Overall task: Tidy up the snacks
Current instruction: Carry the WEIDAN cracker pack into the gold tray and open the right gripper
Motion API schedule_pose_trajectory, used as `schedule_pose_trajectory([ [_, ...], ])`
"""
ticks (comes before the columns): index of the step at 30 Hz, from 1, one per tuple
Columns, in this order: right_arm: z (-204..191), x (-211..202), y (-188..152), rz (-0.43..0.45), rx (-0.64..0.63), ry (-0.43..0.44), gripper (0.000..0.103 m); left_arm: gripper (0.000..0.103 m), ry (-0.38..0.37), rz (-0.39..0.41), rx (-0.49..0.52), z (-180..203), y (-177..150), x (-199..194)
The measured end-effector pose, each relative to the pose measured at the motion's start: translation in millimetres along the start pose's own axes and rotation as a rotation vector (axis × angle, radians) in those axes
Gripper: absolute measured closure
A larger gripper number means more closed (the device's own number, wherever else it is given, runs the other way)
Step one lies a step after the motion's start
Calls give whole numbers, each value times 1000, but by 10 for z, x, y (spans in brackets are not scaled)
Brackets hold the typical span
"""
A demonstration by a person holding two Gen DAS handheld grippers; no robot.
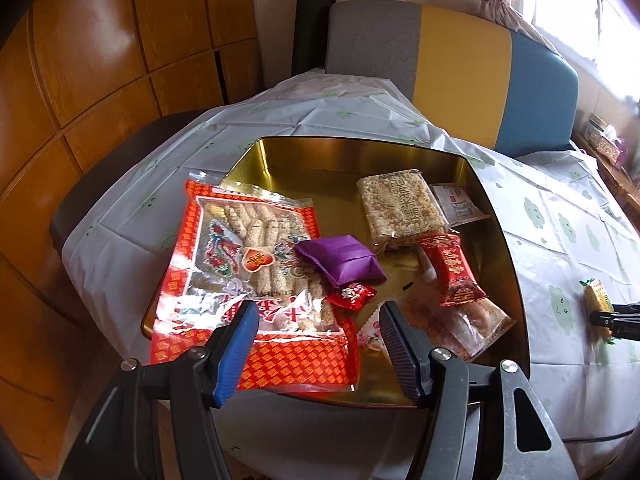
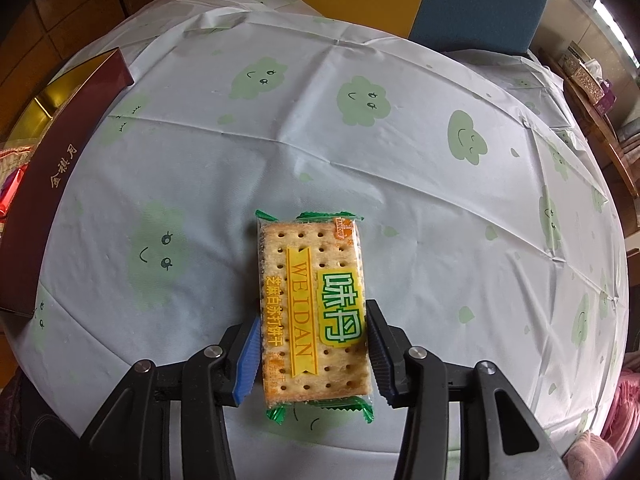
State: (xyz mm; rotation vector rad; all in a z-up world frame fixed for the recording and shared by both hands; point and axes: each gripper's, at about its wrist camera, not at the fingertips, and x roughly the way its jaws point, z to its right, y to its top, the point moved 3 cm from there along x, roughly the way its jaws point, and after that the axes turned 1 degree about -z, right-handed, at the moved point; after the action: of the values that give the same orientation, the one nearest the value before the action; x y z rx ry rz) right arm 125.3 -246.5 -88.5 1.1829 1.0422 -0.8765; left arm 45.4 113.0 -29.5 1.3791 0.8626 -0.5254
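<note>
A tin [image 1: 496,216] sits on the desk [image 1: 560,208]. Inside it, a large bag of sesame sticks [image 1: 244,252] lies at the left, overhanging the near rim. A rice cake pack [image 1: 400,208] lies toward the far right. A cracker packet [image 2: 312,304] lies on the desk to the right of the tin, between the fingers of the right hand-held gripper [image 2: 312,352]. A chair [image 1: 452,60] stands beyond the far edge.

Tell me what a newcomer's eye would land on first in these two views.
First, the cracker packet, yellow and green, lies on the cloud-print tablecloth right between the fingers of the right gripper, which flank its sides. Next, the gold tin on the table, with the big red sesame-stick bag hanging over its left rim and a purple pouch near its middle, beyond the open left gripper.
</note>
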Motion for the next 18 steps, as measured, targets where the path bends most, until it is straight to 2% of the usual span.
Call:
schedule_pose_trajectory([
  [3, -37, -135, 42, 24, 40, 38, 55, 40, 2, 5, -12, -52, -5, -19],
  [7, -267, -380, 153, 82, 55, 136, 55, 40, 6, 21, -24, -117, 2, -60],
  [12, -894, -694, 364, 154, 17, 278, 55, 40, 17, 29, -49, -246, 3, -88],
  [18, -1753, -920, 654, 182, -20, 460, 55, 39, 39, 28, -94, -473, -17, -88],
])
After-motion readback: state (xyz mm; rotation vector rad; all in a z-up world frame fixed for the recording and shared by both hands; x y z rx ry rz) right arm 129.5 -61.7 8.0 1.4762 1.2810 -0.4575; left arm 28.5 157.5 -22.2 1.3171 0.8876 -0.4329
